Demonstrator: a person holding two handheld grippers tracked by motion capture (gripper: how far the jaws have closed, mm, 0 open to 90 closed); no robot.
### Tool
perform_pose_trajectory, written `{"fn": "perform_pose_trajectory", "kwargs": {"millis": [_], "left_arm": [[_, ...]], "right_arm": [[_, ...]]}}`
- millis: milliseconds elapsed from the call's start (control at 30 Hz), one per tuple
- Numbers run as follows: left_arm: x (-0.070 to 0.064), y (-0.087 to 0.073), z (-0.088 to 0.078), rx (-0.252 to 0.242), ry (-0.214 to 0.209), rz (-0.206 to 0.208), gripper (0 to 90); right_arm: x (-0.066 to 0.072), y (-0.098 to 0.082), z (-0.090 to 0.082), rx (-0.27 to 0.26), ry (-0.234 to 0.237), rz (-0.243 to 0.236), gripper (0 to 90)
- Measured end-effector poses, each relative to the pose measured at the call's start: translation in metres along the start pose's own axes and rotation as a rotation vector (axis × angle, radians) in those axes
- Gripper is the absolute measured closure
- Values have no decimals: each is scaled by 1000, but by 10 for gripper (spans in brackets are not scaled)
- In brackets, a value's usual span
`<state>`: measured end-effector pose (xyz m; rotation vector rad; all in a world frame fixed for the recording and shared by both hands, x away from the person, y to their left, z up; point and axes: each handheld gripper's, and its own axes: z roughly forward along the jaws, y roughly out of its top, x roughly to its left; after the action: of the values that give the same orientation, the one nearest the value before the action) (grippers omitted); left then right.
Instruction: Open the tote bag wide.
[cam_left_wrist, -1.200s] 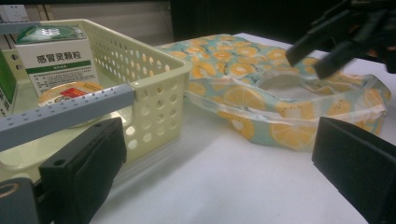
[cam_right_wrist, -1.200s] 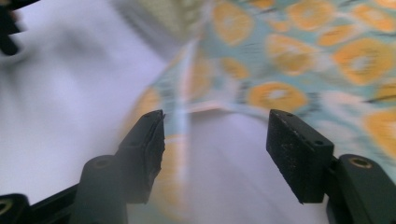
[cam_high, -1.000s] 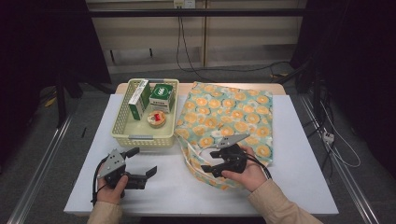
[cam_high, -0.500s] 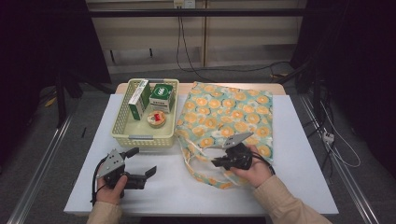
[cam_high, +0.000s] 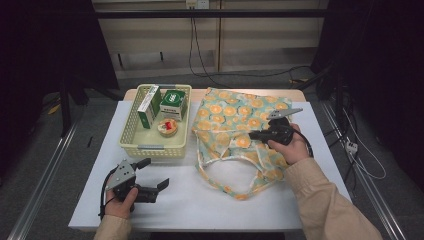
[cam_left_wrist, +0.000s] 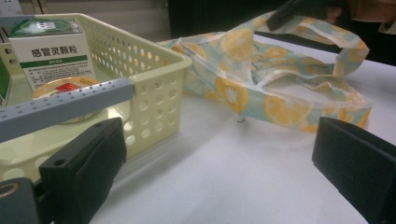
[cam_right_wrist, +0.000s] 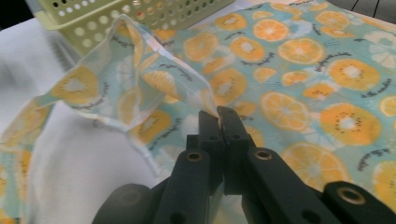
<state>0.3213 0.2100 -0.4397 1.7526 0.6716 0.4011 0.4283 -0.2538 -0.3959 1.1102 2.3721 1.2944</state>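
Note:
A cloth bag (cam_high: 235, 112) printed with orange slices lies on the white table (cam_high: 200, 200), its mouth and handles toward the front. My right gripper (cam_high: 252, 134) is over the bag's middle, shut on a fold of the bag's fabric and holding it up off the rest. In the right gripper view the gripper (cam_right_wrist: 218, 116) pinches that raised fold of the bag (cam_right_wrist: 140, 84). My left gripper (cam_high: 155, 174) rests at the front left, open with nothing between its jaws (cam_left_wrist: 217, 140). From it I see the bag (cam_left_wrist: 280, 100) ahead to the right.
A pale yellow perforated basket (cam_high: 131, 131) stands left of the bag, holding two green-and-white boxes (cam_high: 174, 104) and a small round tub (cam_high: 167, 128). In the left gripper view the basket (cam_left_wrist: 159, 79) is close on the left. A cable runs along the floor behind the table.
My right gripper shut on the bag's fabric near its mouth, then moved away from me and to the right, lifting the fold with it. The left gripper stayed still.

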Motion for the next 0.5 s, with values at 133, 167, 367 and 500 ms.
{"fn": "perform_pose_trajectory", "kwargs": {"millis": [133,167,367,500], "left_arm": [[1,0,0,-4,0,-6,27],[1,0,0,-5,-1,-8,27],[0,0,1,-4,-9,-5,27],[1,1,1,-5,-6,-1,27]], "right_arm": [[-17,-1,8,-2,-23,34,900],[-21,-1,11,-3,-29,39,900],[-39,-10,28,3,-54,95,900],[-49,-11,35,-5,-101,109,899]]}}
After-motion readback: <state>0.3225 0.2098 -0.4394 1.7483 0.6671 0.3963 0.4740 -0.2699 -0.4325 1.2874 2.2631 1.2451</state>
